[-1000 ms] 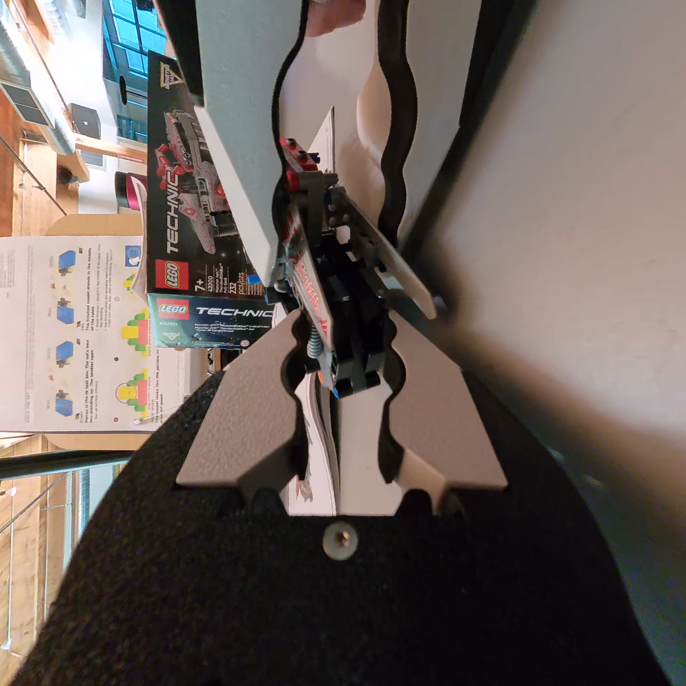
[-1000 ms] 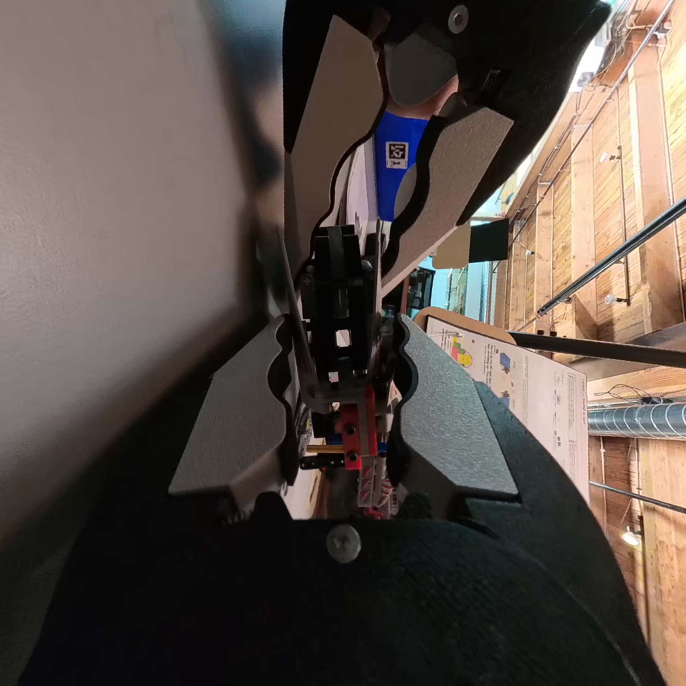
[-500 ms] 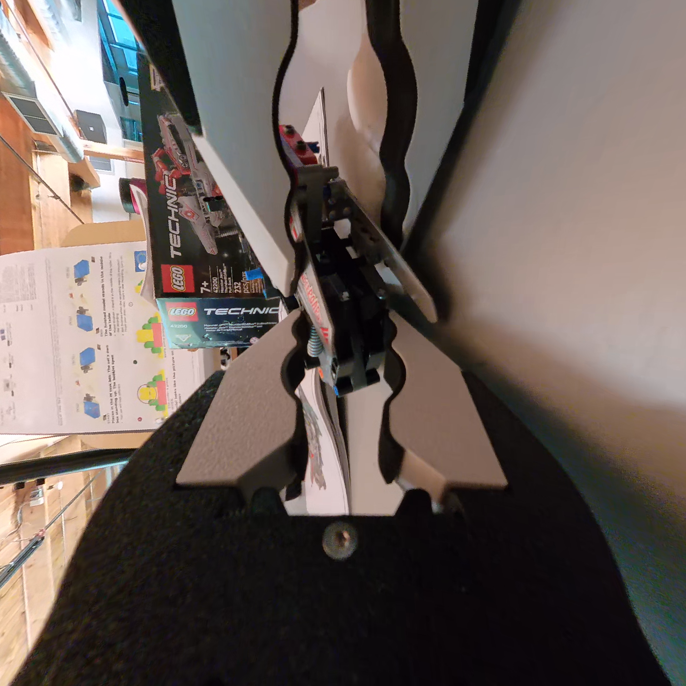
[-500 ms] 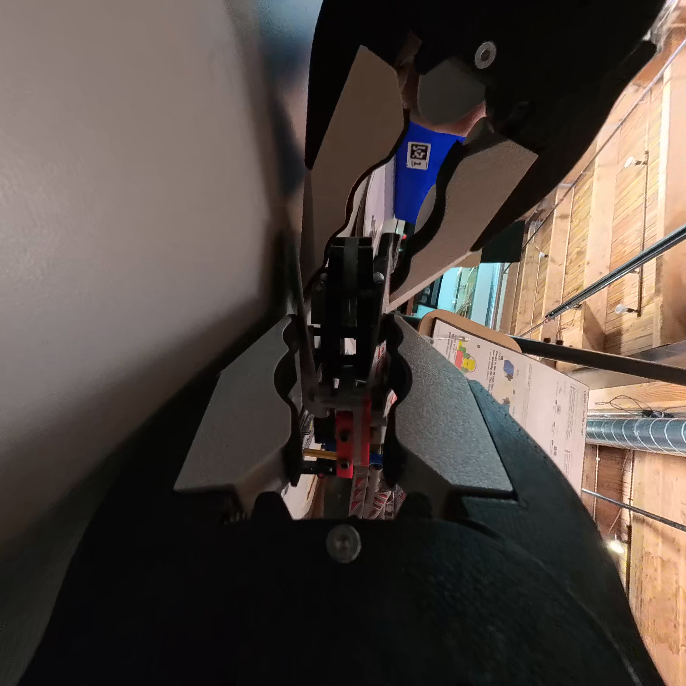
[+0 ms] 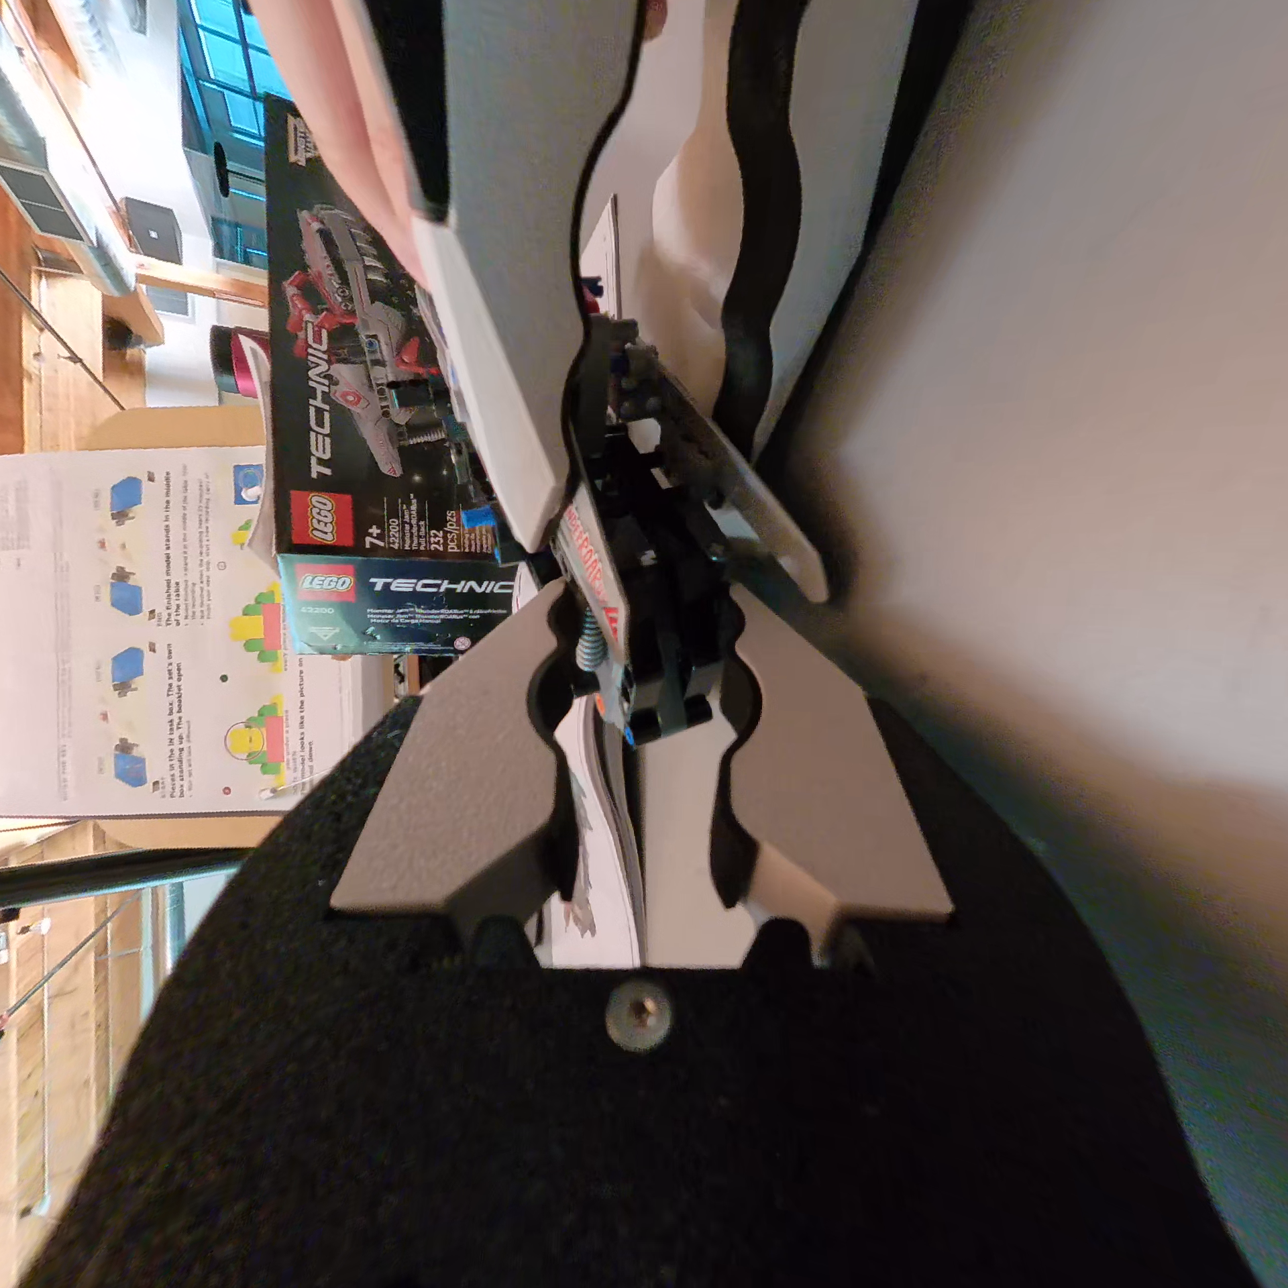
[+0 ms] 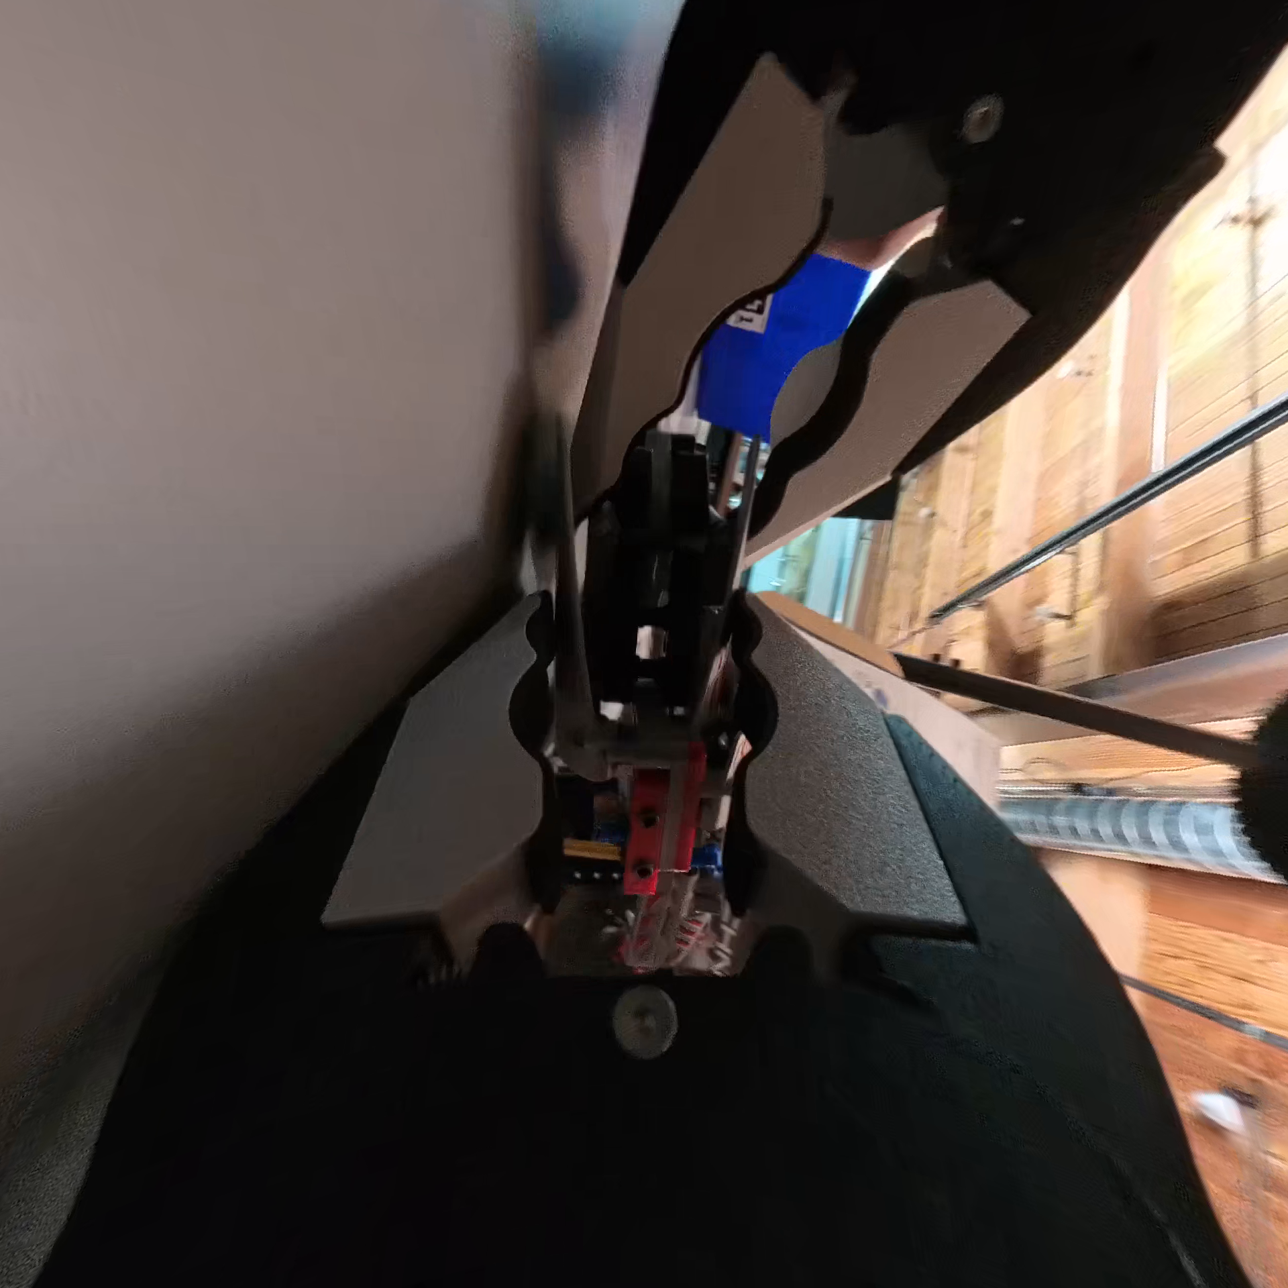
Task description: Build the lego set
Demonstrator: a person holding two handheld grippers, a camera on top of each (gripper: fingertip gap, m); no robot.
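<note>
I have the model (image 5: 648,578) pinched from both ends, and it hangs in the air beside the white table (image 5: 1087,418) rather than resting on it. My left gripper (image 5: 645,620) is clenched on the black end, its fingers (image 5: 474,767) pressed against the sides by the little spring and the stickered grey panel. My right gripper (image 6: 645,627) is closed on the opposite end, where the red beam (image 6: 652,822) and a yellow axle sit deep between its fingers (image 6: 829,787). Compared with a second ago, the grips themselves look the same; what has changed is the pose. In the right view the other gripper has climbed toward the top right corner and the wooden wall now smears with motion, so I read this as both hands swinging the model together, not pressing anything on. In the left view the box (image 5: 362,432) and the instruction sheet (image 5: 125,627) behind it sit a touch lower in the frame, which fits that same turn. For the build, I judge this a reorientation: no new piece is in either grip, so the next part can only go on once one hand lets go. The risk is twisting the two ends against each other and popping a pin loose.
</note>
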